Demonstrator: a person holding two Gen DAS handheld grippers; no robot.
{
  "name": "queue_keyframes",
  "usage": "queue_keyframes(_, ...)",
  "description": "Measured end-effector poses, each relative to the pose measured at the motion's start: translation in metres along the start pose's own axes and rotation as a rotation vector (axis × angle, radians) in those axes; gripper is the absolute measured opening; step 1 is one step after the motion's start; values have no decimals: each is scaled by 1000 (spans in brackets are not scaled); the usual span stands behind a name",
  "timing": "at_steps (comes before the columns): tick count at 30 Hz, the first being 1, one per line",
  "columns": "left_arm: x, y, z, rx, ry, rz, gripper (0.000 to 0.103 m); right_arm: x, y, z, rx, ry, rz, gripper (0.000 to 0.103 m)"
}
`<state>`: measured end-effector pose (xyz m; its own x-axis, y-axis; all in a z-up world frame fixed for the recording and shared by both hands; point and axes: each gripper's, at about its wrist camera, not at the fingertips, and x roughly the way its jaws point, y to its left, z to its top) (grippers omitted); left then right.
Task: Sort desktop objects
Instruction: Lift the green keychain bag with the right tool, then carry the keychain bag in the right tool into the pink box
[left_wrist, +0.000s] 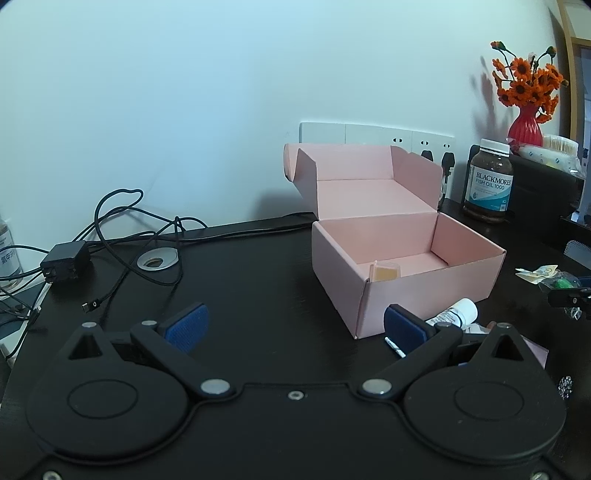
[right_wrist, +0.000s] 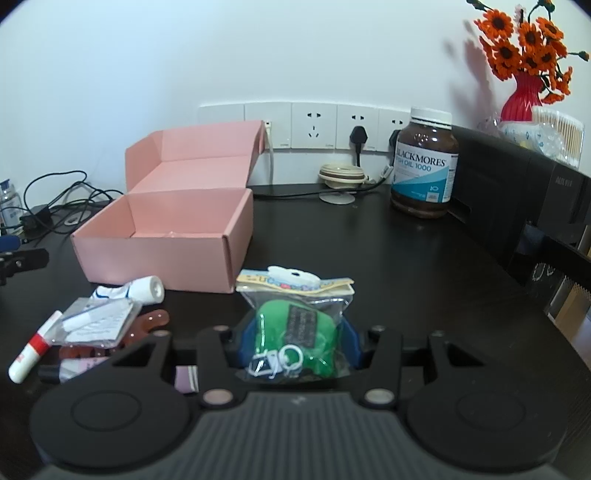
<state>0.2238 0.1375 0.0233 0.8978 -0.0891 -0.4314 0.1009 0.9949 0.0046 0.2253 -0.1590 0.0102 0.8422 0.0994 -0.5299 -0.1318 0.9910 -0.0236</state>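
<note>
Right gripper (right_wrist: 298, 345): clamping a clear bag holding a green plush keychain (right_wrist: 295, 328) (blue pads hugging both sides). Left gripper (left_wrist: 295, 328): gaping, empty. Pink box (right_wrist: 166, 236): sitting open at ten o'clock.

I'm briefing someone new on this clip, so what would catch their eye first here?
Probably the open pink box in the middle of the dark desk, with a small yellowish item inside. Next, the right hand-held gripper shut on a clear bag with a green plush keychain. Orange flowers in a red vase stand far right.
</note>
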Motion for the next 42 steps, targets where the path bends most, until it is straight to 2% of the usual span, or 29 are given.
queue_keyframes(12,-2,-3,-1,15,-7,5,103,-4,5,4,-94,-24,-16,45)
queue_keyframes(17,-2,-4,-1,17,-6,-1,103,-4,5,12,-96,-13,15,45)
queue_keyframes(22,-1,-5,-1,26,-4,-7,103,-7,10,41,-94,-42,87,45)
queue_keyframes(27,-3,-5,-1,28,-13,-10,103,0,36,80,-155,-70,172,45)
queue_keyframes(32,-5,-2,1,11,-25,-11,103,34,69,105,-189,-11,216,45)
queue_keyframes(37,-6,4,3,-15,-32,-7,103,76,88,108,-195,100,190,45)
queue_keyframes(42,-6,7,4,-32,-28,-7,103,96,93,105,-213,169,156,45)
